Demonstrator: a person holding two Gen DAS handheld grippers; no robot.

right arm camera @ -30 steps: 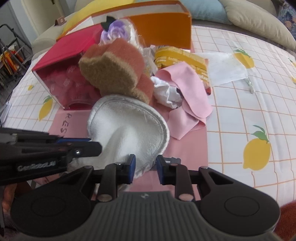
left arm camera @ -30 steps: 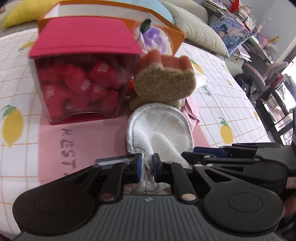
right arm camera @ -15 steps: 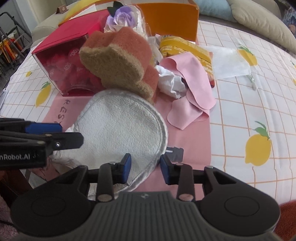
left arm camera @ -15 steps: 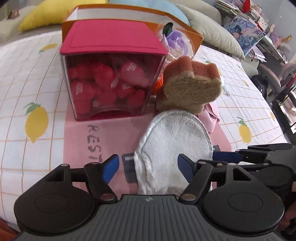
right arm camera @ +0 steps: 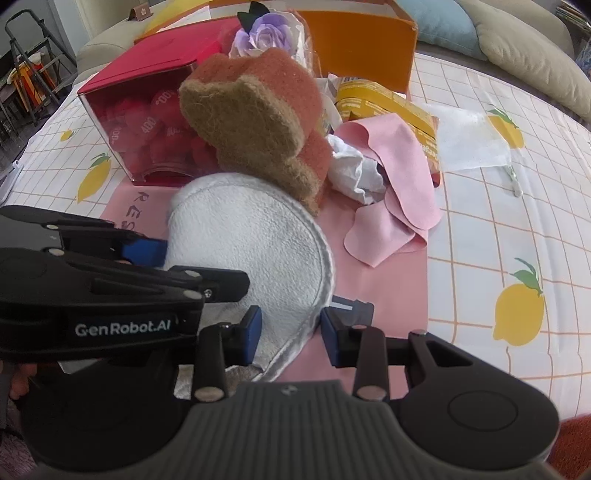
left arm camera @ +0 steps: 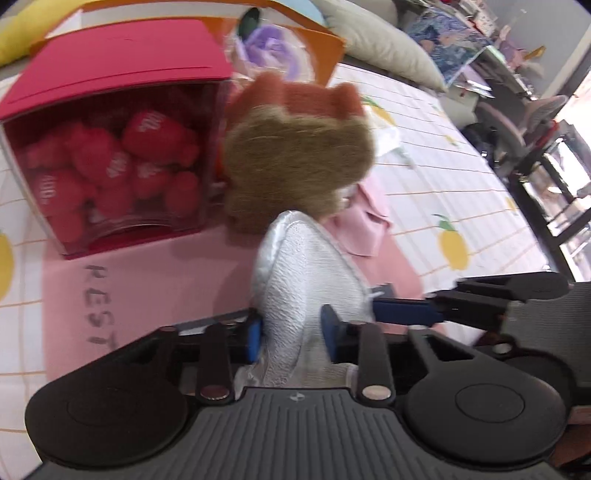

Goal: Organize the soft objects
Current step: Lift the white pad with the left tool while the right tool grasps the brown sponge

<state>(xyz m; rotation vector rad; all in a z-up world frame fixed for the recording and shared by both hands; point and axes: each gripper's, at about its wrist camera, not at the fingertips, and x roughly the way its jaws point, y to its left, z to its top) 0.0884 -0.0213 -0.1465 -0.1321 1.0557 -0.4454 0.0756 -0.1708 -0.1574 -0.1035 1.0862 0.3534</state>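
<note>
While my left gripper [left arm camera: 291,334] has its blue pads on either side of the white pad [left arm camera: 306,280], pressing its near end, my right gripper [right arm camera: 290,334] stands parted around the pad's silver edge, not clamped. The pad is round, terry-faced, and bowed upward between the two tools, its far edge near a brown sponge [right arm camera: 251,125].

To do this step well, I judge I should let one gripper carry the pad and clear the other, then lift gently so the cloth does not drag the sponge.

Under the pad lies a pink sheet [left arm camera: 155,273] with handwritten letters. Behind it stands a clear box [left arm camera: 110,166] with a red lid, filled with red soft pieces. The sponge leans against that box, right in the pad's path forward. Beyond the sponge, a purple flower [right arm camera: 264,35] and an orange box [right arm camera: 362,44]. To the right, a pink cloth [right arm camera: 395,184] over crumpled white paper [right arm camera: 354,166], and a yellow packet [right arm camera: 384,103]. Everything rests on a lemon-print tablecloth [right arm camera: 509,229].
</note>
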